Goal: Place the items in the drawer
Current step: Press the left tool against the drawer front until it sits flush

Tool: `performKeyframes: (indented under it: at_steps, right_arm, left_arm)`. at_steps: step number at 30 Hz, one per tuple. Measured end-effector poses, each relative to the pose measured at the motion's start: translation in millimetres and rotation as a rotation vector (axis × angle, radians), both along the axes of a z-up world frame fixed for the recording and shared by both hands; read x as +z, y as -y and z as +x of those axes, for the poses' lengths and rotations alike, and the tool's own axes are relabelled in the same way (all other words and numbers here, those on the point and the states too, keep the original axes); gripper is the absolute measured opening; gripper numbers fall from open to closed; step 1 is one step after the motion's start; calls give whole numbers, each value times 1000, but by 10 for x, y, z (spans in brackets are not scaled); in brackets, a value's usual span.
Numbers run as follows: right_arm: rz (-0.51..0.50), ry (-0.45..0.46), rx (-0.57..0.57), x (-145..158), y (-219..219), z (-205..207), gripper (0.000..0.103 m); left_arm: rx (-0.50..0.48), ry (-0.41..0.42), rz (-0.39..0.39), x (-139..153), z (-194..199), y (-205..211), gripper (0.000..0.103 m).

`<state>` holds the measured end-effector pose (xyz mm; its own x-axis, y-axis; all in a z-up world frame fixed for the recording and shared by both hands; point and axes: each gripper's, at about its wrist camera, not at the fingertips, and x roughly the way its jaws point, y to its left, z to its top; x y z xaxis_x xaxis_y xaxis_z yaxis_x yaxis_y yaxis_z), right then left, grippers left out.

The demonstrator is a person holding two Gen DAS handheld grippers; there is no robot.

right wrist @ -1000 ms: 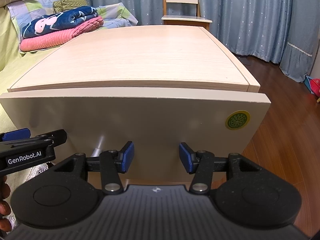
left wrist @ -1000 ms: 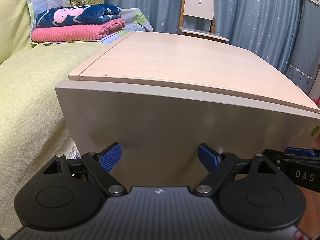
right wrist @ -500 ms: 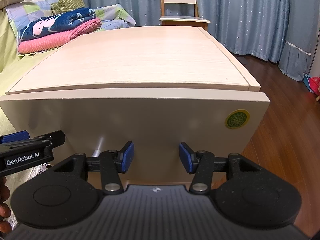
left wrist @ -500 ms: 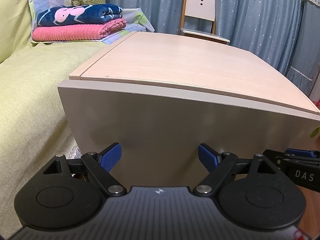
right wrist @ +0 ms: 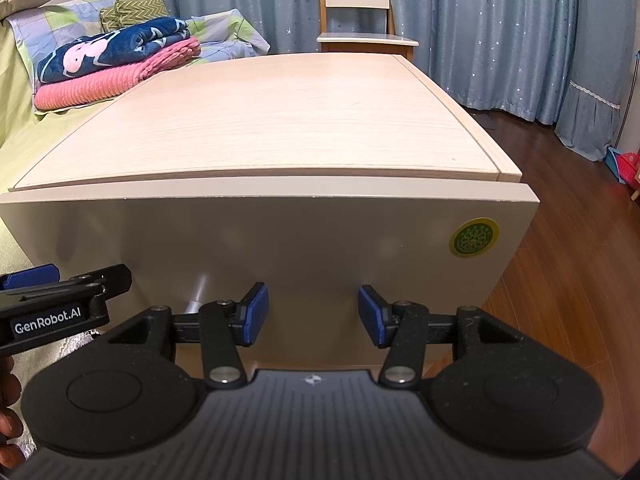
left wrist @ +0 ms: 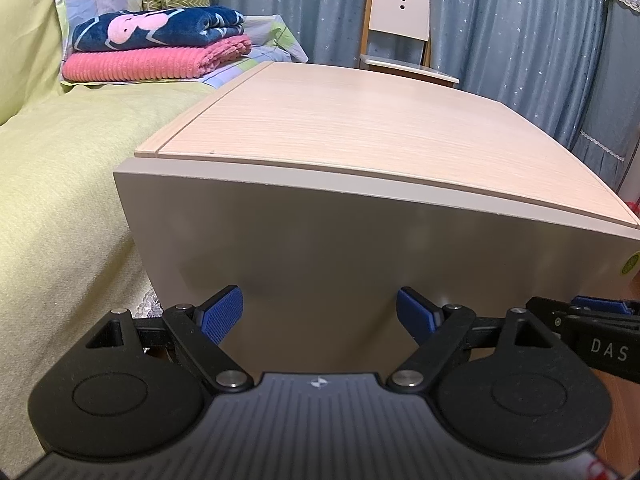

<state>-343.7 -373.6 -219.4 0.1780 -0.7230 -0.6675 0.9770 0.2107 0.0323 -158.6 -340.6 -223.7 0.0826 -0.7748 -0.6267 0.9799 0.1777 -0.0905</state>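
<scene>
Blue star-dotted curtains (right wrist: 500, 20) hang behind a pale chair (left wrist: 400, 28) at the back of a bedroom with a dark wood floor (right wrist: 560, 300). Beside a bed (left wrist: 60, 180) with a yellow-green cover stands a low cabinet whose light wood top, the surface (right wrist: 272, 120), is bare. At the head of the bed a folded navy blanket (left wrist: 160, 32) lies on a folded pink blanket (left wrist: 148, 64), with patterned pillows (right wrist: 72, 16) behind them.

Facing both cameras is the drawer (right wrist: 280, 248), its plain grey-beige front pushed in under the surface; a round green sticker (right wrist: 473, 237) sits near its right upper corner.

Low in front of the drawer's left half, the left tool (left wrist: 320, 312) has its blue pads (left wrist: 222, 312) spread wide apart, with nothing between them. In front of the right half, the right tool (right wrist: 313, 314) is spread as well and empty. Both sit just beside each other, each showing at the edge of the other's view. Whether either touches the drawer front cannot be told.
</scene>
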Motion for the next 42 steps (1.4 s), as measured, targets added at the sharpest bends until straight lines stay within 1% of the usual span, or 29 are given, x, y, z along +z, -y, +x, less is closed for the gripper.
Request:
performKeyframes:
  at_steps: [17, 26, 29, 37, 42]
  right_arm:
    - [-19, 15, -24, -13, 19, 17, 47]
    - [-40, -1, -22, -33, 5, 62, 48]
    - [-49, -6, -23, -46, -7, 82, 50]
    - [-88, -15, -45, -93, -68, 139, 50]
    - [-92, -14, -47, -97, -69, 145, 51]
  left_arm:
    - [-1, 0, -3, -19, 22, 42, 85]
    - [-18, 8, -2, -28, 24, 89, 85]
    - [-27, -2, 2, -27, 49, 114, 86]
    - [-39, -17, 10, -14, 88, 156, 86]
    - [-44, -33, 12, -5, 124, 177, 86]
